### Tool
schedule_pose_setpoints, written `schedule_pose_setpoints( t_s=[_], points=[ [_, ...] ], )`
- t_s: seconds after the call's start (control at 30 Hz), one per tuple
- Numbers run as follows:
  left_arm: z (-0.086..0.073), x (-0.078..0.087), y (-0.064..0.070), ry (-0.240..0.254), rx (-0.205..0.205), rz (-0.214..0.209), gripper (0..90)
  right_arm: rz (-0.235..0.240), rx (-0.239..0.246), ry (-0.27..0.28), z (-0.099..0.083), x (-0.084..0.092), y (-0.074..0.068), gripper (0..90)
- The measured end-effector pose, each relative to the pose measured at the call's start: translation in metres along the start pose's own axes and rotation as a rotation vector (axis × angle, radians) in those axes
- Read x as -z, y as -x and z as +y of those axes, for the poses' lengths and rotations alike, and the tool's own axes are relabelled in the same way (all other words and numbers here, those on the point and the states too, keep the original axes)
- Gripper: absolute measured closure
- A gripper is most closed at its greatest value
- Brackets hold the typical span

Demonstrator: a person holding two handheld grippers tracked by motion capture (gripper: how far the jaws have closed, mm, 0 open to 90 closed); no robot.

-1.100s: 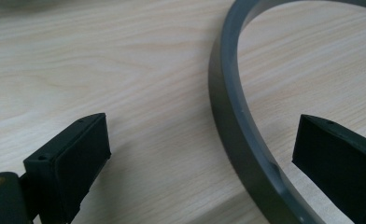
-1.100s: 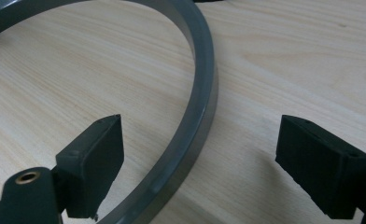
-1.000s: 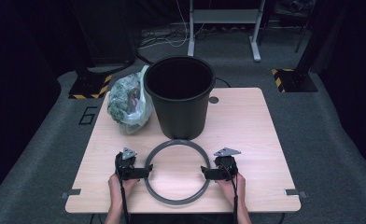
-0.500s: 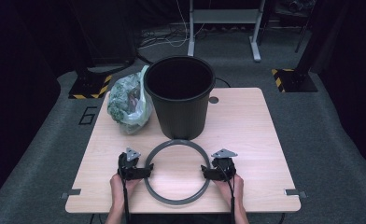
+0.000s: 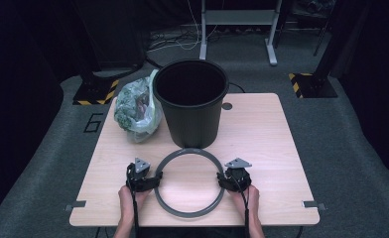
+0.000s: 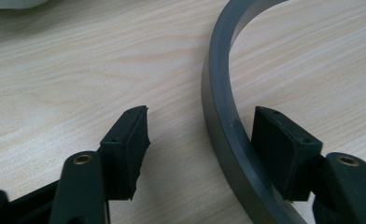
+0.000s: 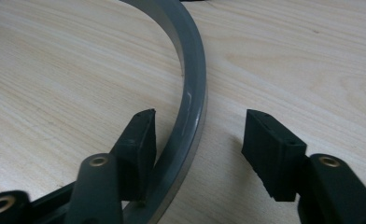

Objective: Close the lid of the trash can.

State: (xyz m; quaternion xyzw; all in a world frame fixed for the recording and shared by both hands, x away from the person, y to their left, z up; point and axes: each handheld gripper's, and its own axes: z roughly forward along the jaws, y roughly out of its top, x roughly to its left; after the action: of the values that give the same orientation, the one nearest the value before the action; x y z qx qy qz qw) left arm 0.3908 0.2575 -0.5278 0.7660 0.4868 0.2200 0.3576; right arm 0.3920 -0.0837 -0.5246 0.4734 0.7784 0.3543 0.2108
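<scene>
Grey plastic ring (image 5: pixel 189 182) lies flat on the tabletop (image 5: pixel 277 144) at six o'clock of the black bin (image 5: pixel 191 101), straddled at nine and three o'clock by left tongs (image 5: pixel 155 179) and right tongs (image 5: pixel 223 180), jaws closing yet still spread, apparently for a level two-handed lift.

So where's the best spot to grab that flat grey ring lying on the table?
Grip the grey ring across its thin band at two opposite sides, coming in from outside with one jaw inside and one outside. It lies flat, so only its narrow wall offers purchase. The left gripper and right gripper already straddle it, their jaws having just been closing.
</scene>
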Motion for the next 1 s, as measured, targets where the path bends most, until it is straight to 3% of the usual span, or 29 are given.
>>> schedule_pose_setpoints(
  t_s=[0.47, 0.63, 1.0],
  points=[
    [0.000, 0.000, 0.008, 0.014, -0.006, -0.024, 58.5, 0.016, 0.002, 0.017, 0.002, -0.003, -0.005, 64.3],
    [0.000, 0.000, 0.010, 0.015, -0.006, -0.035, 67.2, 0.021, 0.003, 0.019, 0.003, -0.004, -0.006, 67.0],
    [0.001, -0.001, 0.011, 0.018, 0.012, -0.026, 70.6, 0.009, -0.012, 0.027, 0.003, -0.004, -0.006, 70.6]
  ],
)
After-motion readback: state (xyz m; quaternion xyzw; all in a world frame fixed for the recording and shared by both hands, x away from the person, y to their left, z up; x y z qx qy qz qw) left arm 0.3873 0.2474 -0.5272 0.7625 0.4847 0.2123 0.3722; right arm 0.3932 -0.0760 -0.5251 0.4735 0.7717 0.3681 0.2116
